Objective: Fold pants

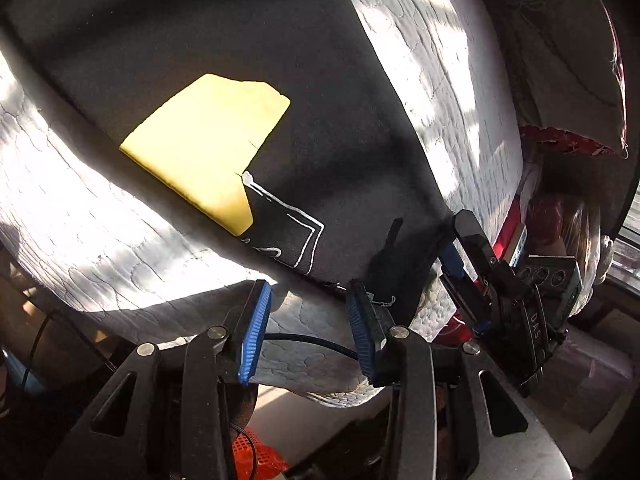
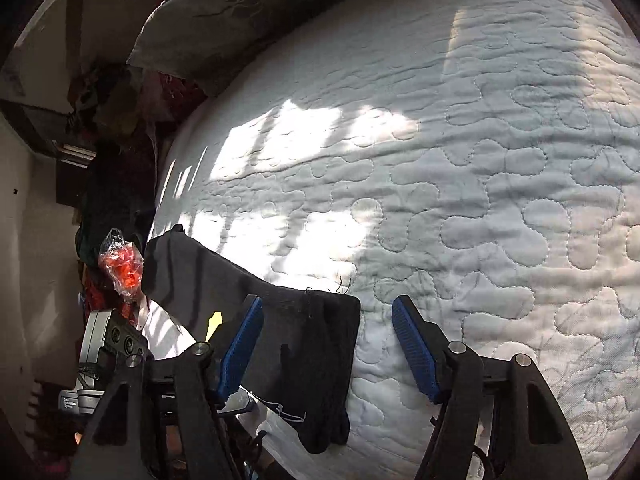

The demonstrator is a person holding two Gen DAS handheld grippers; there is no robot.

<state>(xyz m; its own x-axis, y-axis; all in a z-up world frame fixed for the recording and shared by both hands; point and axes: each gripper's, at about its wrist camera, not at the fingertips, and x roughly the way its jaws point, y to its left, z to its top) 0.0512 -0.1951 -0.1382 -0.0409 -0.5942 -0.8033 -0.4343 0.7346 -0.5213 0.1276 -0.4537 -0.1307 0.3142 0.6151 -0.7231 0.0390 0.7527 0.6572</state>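
- The letters "DAS" can be read on the body of the right gripper in the left wrist view; nothing else is legible, a small label on the grey device in the right view being too tiny.
- The pants are dark, near black, spread flat on the quilted white mattress, with a yellow patch on them and white outline stitching just beside it near the edge.
- In the right wrist view, a corner of the pants is seen at the near-left edge of the mattress, loose threads sticking up.
- The left gripper is spread apart, nothing pinched, its blue pads at the near hem.
- The right gripper is spread wide too, the pants corner lying between its pads but not clamped.
- A patterned pillow is sat at the far side.
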